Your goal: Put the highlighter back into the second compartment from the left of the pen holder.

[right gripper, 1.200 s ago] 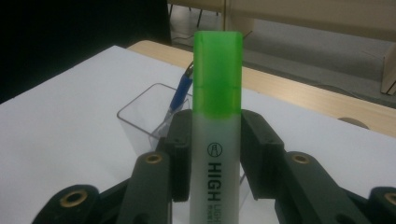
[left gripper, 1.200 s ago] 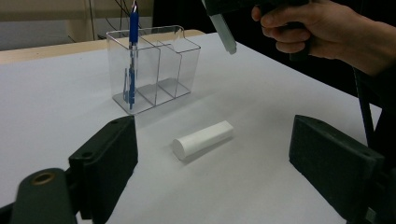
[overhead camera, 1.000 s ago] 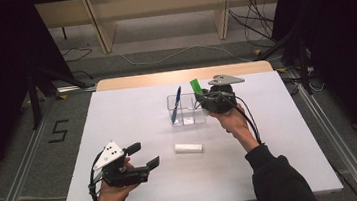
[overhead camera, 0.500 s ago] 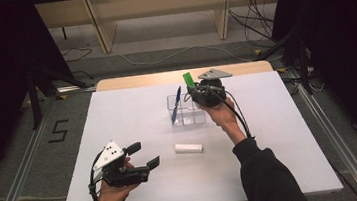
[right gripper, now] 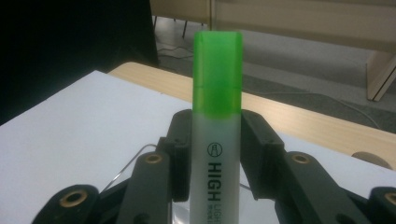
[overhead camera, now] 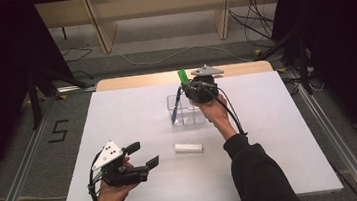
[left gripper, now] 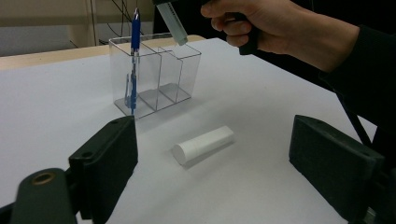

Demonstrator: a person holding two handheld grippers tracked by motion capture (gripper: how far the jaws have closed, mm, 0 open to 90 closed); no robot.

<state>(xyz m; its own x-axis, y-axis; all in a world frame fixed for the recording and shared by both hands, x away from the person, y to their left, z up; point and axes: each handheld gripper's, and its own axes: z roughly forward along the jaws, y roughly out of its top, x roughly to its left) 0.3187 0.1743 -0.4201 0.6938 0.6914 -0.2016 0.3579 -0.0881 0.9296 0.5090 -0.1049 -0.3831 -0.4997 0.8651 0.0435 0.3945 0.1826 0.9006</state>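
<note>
1. Two black jaws of the right gripper (right gripper: pixel 217 140) pinch a green highlighter (right gripper: pixel 217 121), cap up, just above the clear organizer (overhead camera: pixel 185 111).
2. Left gripper (overhead camera: pixel 142 154) rests wide open, well short of the organizer.
3. Risk: if tilted, the highlighter's base could catch a divider, tipping the organizer or hitting the blue pen (left gripper: pixel 134 51) in the end compartment.
4. White cylinder (overhead camera: pixel 188 148) lies near the organizer.

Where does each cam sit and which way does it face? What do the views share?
High view: above the person's side, facing forward and down on the white table; both forearms, left gripper, right gripper.
Left gripper view: on that gripper, low, facing across the table to the clear organizer and white cylinder; own fingers, other hand.
Right gripper view: looks along fingers clamping the green highlighter.
Shared: highlighter, in all three.
</note>
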